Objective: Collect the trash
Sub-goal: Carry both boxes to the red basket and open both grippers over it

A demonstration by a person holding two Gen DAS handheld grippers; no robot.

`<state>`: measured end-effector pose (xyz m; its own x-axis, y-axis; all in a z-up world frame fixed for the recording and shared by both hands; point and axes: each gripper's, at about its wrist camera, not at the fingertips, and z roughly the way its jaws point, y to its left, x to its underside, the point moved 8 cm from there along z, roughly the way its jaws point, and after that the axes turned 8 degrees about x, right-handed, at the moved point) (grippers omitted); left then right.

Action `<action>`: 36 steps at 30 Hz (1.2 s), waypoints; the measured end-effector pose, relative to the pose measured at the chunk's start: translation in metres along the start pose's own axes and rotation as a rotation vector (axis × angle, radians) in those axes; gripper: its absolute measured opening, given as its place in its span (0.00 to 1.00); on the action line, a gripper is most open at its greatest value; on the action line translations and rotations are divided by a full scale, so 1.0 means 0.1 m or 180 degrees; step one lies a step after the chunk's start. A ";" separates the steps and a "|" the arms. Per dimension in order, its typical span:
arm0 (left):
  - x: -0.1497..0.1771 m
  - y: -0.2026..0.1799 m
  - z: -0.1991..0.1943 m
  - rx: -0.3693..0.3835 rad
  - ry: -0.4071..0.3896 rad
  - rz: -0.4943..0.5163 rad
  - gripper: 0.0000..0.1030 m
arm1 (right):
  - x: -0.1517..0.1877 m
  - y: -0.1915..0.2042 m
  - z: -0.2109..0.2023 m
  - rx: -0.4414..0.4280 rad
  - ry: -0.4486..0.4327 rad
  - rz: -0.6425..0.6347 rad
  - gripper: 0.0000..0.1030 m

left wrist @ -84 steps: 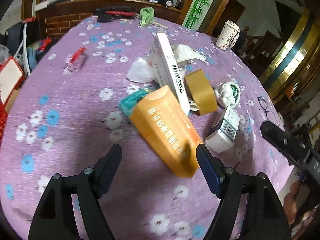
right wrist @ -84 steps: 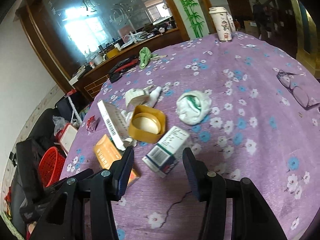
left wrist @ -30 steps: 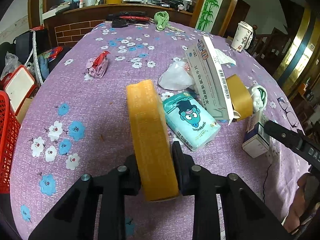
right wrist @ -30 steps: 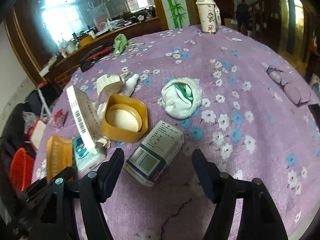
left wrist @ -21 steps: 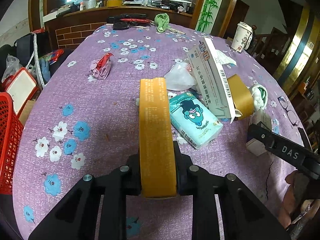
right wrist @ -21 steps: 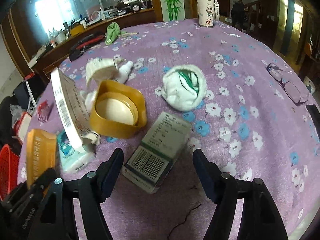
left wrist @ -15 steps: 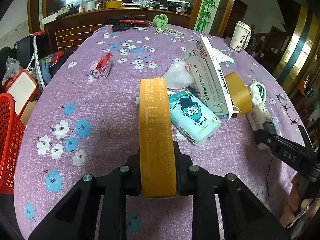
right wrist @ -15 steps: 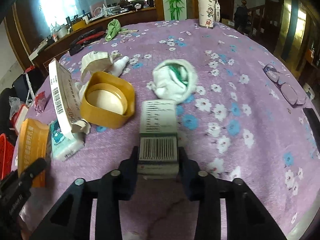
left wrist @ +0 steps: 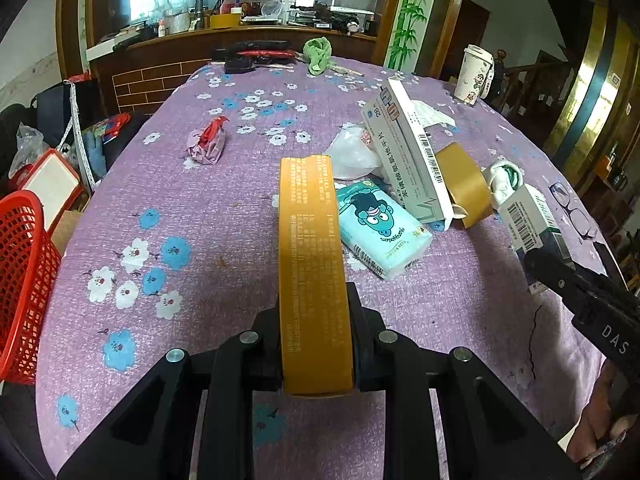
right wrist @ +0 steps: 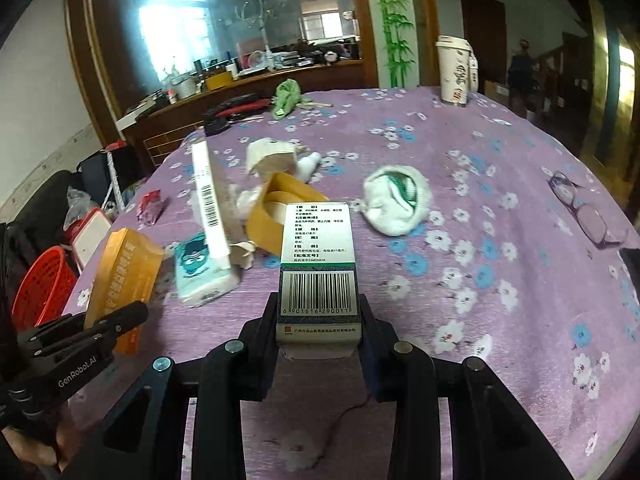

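Since a second ago our right claw [right wrist: 320, 320] has clamped the green-and-white box [right wrist: 318, 256], our left claw [left wrist: 314, 344] stays pinched on the orange box [left wrist: 310, 256]; we should carry both level toward the red basket [left wrist: 20, 280] at the frame's left edge.

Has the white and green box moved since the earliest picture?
Yes. The white and green box left the purple tablecloth beside the tape roll; the right hand-held gripper clamps it.

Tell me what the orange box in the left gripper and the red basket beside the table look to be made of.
Orange box: printed cardboard with a slight sheen, going by its crisp folded edges. Red basket: likely moulded plastic, with an even glossy colour and an open lattice wall.
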<state>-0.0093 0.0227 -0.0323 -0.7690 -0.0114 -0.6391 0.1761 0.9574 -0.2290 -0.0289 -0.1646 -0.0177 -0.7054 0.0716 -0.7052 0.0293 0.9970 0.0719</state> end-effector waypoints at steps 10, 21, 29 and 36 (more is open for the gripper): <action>0.02 0.06 -0.05 -0.0023 -0.0024 -0.0024 0.22 | 0.01 0.07 -0.02 -0.0049 0.0008 -0.0054 0.36; 0.05 0.12 -0.13 -0.0027 -0.0062 -0.0064 0.22 | 0.05 0.26 -0.08 -0.0156 0.0011 -0.0177 0.36; 0.04 0.20 -0.22 -0.0039 -0.0107 -0.0105 0.22 | 0.04 0.47 -0.13 -0.0253 0.0000 -0.0321 0.36; 0.00 0.46 -0.49 -0.0117 -0.0258 -0.0232 0.22 | 0.01 0.94 -0.16 -0.0486 0.0017 -0.0602 0.36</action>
<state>-0.0312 0.0808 -0.0073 -0.7264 -0.1031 -0.6794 0.0978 0.9631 -0.2507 -0.0384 -0.0712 0.0001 -0.6918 -0.1165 -0.7126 -0.2109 0.9765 0.0451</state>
